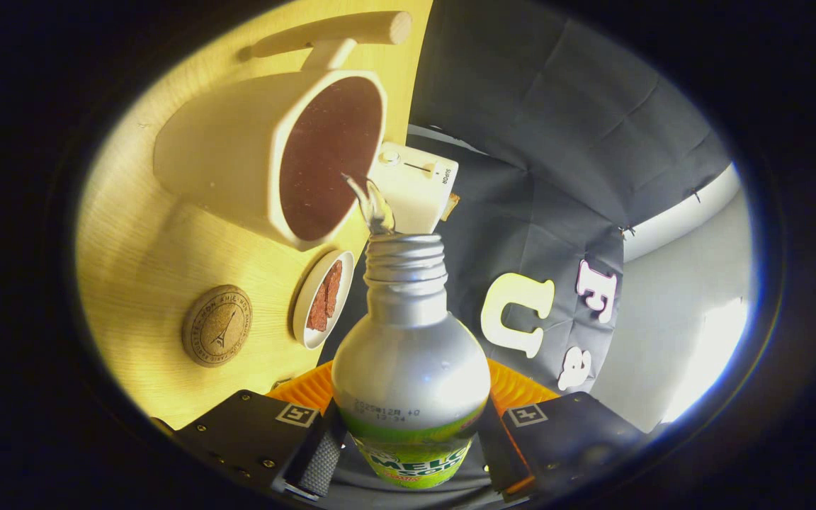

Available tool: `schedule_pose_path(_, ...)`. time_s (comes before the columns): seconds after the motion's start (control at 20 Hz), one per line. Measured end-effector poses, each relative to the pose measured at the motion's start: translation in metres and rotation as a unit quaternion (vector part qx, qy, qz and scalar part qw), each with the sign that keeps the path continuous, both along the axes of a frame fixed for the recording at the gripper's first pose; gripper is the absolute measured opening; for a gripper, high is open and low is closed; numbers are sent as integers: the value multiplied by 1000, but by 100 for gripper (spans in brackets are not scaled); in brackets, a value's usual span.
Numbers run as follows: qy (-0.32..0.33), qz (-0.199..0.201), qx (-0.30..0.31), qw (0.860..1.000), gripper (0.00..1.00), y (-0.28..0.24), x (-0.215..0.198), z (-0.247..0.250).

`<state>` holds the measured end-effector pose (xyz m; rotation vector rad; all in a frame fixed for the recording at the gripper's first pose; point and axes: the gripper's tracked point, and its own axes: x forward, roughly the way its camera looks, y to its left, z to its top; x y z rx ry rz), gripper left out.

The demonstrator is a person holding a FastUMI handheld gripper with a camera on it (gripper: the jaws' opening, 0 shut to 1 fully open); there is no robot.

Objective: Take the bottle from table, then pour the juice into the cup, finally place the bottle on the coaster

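Here the claw [408,453] hides the bottle [408,354] base, cup [273,156] beyond

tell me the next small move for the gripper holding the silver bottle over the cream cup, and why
Probably hold the tilt and keep pouring a moment longer. The gripper is shut on the silver bottle with the green label, and a clear stream runs from its open neck into the cream cup with the wooden handle. The round cork coaster lies bare on the wooden table, so placing comes after.

Silver bottle [408,354] tipped, pouring clear liquid into cream cup [266,152], cork coaster [217,326] nearby
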<state>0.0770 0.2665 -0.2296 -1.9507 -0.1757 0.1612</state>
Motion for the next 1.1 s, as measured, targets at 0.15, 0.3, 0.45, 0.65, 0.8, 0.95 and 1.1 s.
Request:
schedule_pose_path(0.15,-1,2,-14,1000,81,2,0,1)
schedule_pose_path(0.3,-1,5,-22,1000,81,6,-2,2)
schedule_pose_path(0.45,3,8,-25,1000,81,11,-6,-3)
schedule_pose_path(0.65,0,10,-44,999,81,11,-3,-4)
schedule_pose_path(0.8,2,6,-58,998,81,7,-2,-8)
schedule_pose_path(0.95,-1,6,-69,998,81,6,0,-6)
schedule_pose_path(1.1,1,5,-86,996,81,6,0,-8)
